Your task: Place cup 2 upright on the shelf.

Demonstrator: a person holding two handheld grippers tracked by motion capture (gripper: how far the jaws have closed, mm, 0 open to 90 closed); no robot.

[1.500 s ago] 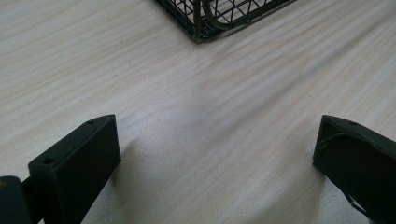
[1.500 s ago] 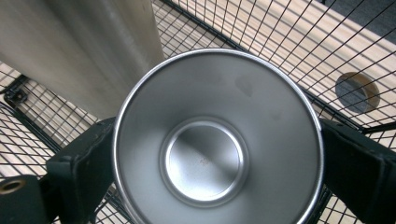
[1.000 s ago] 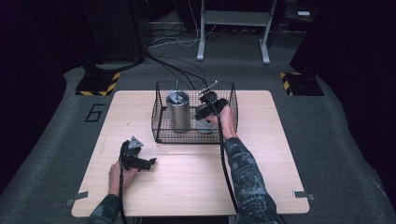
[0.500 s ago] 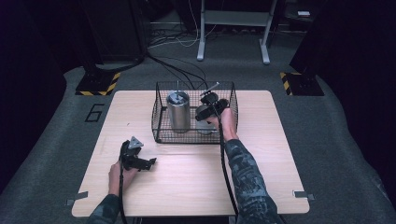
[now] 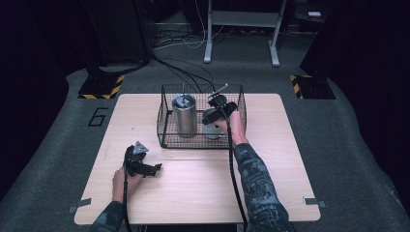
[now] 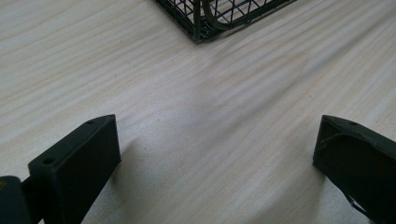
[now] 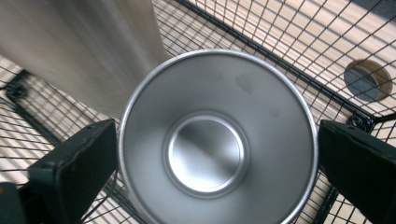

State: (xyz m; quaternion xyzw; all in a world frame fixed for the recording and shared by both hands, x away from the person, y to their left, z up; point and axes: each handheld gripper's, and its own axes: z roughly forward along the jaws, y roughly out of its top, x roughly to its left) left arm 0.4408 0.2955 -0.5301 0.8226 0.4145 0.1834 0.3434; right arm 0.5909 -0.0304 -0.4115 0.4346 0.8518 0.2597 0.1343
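The right tool (image 7: 217,154) hangs over the open steel cup (image 7: 218,140) in the black wire basket (image 5: 167,123) mid-worktop, jaws wide, straddling its rim, likely to grip; the left tool (image 6: 212,154) idles wide near the front-left corner.

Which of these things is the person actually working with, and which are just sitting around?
In use, as far as the pictures suggest:
- metal cup, between the right gripper's open jaws
- wire basket holding it
- tall steel tumbler beside the cup

Just about:
- left gripper, open over bare table
- floor cables
- grey stand behind
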